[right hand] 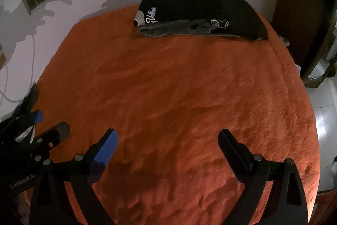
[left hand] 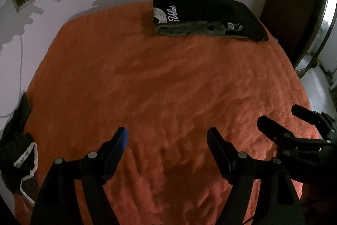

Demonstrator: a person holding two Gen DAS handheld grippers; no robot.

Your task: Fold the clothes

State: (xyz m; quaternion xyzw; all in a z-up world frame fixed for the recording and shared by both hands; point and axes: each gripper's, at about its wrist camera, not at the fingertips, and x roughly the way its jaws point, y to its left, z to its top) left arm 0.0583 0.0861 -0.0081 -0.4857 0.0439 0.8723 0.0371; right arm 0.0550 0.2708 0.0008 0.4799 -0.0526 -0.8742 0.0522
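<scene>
Seemingly, part of the job was finished: a folded stack of dark clothes (left hand: 208, 18) lay on the orange blanket (left hand: 147, 81), at its far edge by the wall. A loose dark garment with a white label (left hand: 20, 153) sat crumpled at the blanket's left edge, apparently not yet folded. Both tongs hovered over the blanket's near side, well apart from the stack. The left gripper (left hand: 168, 138) stood wide open, holding nothing; so did the right gripper (right hand: 168, 138). The left wrist view showed the label and a white drawstring plainly; the right wrist view caught only a dim corner of that garment beside the left gripper's fingers.
</scene>
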